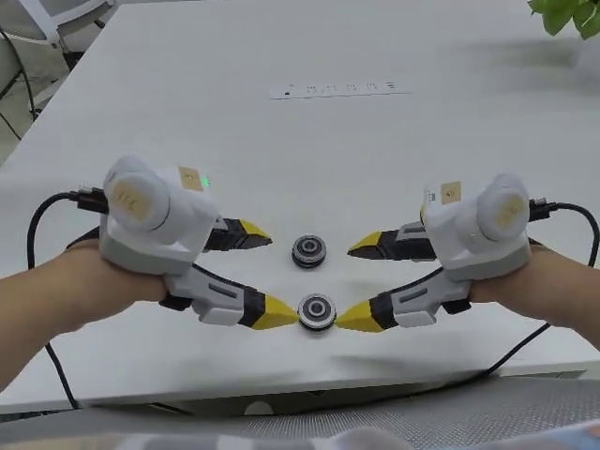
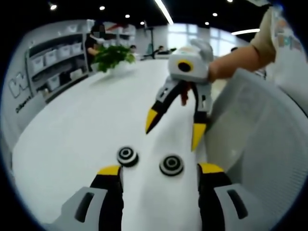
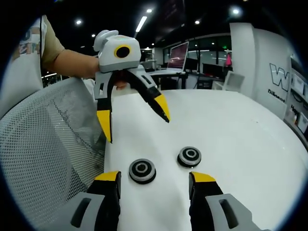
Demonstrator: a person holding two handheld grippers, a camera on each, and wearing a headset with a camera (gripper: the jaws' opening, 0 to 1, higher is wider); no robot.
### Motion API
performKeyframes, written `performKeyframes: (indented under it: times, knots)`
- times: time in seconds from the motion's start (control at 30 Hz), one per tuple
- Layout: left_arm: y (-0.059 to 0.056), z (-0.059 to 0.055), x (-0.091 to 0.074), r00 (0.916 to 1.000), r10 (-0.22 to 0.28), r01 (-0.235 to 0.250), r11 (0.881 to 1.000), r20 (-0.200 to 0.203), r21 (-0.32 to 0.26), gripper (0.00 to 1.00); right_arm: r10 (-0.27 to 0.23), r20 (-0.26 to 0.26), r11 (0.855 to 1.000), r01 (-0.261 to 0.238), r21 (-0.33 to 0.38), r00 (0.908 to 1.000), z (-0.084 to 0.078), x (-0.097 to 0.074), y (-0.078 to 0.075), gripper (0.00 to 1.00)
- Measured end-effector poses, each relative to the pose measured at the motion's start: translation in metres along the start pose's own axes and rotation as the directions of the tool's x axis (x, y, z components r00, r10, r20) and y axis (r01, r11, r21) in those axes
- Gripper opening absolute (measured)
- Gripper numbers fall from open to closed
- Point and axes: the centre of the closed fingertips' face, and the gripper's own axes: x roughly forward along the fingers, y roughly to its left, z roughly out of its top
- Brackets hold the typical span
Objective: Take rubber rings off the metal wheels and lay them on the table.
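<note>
Left gripper (image 1: 279, 279): a white and grey two-jaw tool with yellow tips, held in the person's left hand, to the left of the nearer wheel. Its jaws are spread wide with nothing between them. The lower tip lies right at that wheel's left edge; I can't tell whether it touches.
Nearer wheel (image 1: 317, 312): a small round metal wheel lying flat on the table, between the lower tips of the two tools.
Rubber ring (image 1: 317, 327): a black band, still seated around the nearer wheel's rim.
Farther wheel (image 1: 309, 250): a second metal wheel of the same kind, with its own black band on. It lies just behind the nearer wheel and apart from it, between the upper tips.
Right gripper (image 1: 345, 285): a matching white and grey tool with yellow tips, to the right of the nearer wheel. Its jaws gape wide too and hold nothing. The lower tip is just beside the wheel's right edge.
Table (image 1: 281, 159): a broad white top under the nearer wheel.
Socket strip (image 1: 339, 90): a long white bar, well behind the nearer wheel.
Plant (image 1: 567, 14): green leaves, far behind the nearer wheel and to its right.
</note>
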Motion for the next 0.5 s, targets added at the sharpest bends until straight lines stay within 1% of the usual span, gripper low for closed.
performKeyframes:
  times: [0.1, 0.2, 0.3, 0.4, 0.5]
  knots:
    - [-0.002, -0.002, 0.003, 0.9999, -0.014, 0.014, 1.0, -0.009, -0.001, 0.6, 0.012, -0.013, 1.0, -0.012, 0.004, 0.9998, -0.003, 0.001, 0.002, 0.47]
    - [-0.004, -0.001, 0.006, 0.9995, -0.028, 0.028, 1.0, -0.011, 0.0, 0.58, 0.021, -0.016, 1.0, -0.021, 0.007, 0.9997, -0.006, 0.003, 0.002, 0.43]
    - [-0.007, -0.001, 0.01, 0.9989, -0.045, 0.045, 0.999, -0.015, -0.001, 0.55, 0.027, -0.022, 1.0, -0.027, 0.011, 0.9994, -0.008, 0.005, 0.002, 0.42]
    - [-0.006, -0.003, 0.014, 0.9984, -0.053, 0.053, 0.999, -0.019, 0.001, 0.53, 0.037, -0.026, 0.999, -0.036, 0.012, 0.999, -0.009, 0.007, 0.003, 0.4]
    - [-0.009, -0.004, 0.018, 0.9974, -0.068, 0.068, 0.998, -0.024, 0.002, 0.5, 0.05, -0.029, 0.999, -0.05, 0.009, 0.9983, -0.01, 0.009, 0.005, 0.38]
